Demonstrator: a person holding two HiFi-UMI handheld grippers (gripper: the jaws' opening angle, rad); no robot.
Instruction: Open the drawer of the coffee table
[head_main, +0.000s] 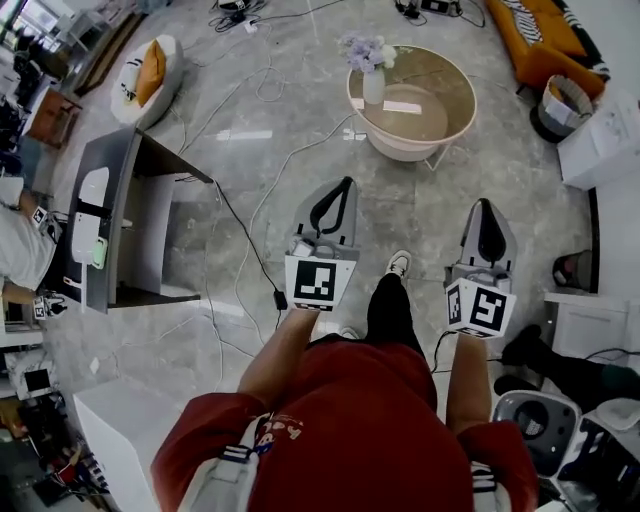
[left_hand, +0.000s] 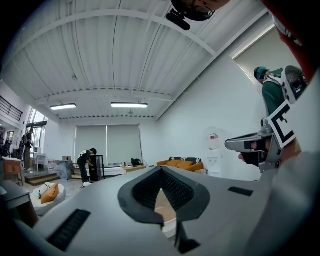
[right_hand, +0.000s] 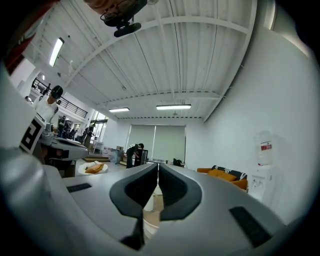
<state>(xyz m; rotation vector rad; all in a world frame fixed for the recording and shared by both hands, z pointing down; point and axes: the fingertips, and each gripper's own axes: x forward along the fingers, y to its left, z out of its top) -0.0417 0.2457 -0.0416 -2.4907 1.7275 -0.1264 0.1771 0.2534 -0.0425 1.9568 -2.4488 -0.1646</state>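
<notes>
The round beige coffee table (head_main: 455, 105) stands on the marble floor ahead of me, with a white vase of pale flowers (head_main: 371, 70) on its left side. No drawer shows from above. My left gripper (head_main: 346, 181) is held level, well short of the table and to its left, jaws shut with nothing in them. My right gripper (head_main: 486, 203) is level too, short of the table's right side, jaws together and empty. In the left gripper view the left gripper (left_hand: 161, 169) points across the room, with a sliver of the table behind its jaws. The right gripper (right_hand: 158, 164) does the same in its own view.
A grey desk (head_main: 120, 200) stands at the left, and cables (head_main: 262, 205) trail across the floor between it and the table. A cushion seat (head_main: 148, 72) lies far left. An orange sofa (head_main: 545, 35), a bin (head_main: 563, 105) and a white cabinet (head_main: 600, 140) stand at the right.
</notes>
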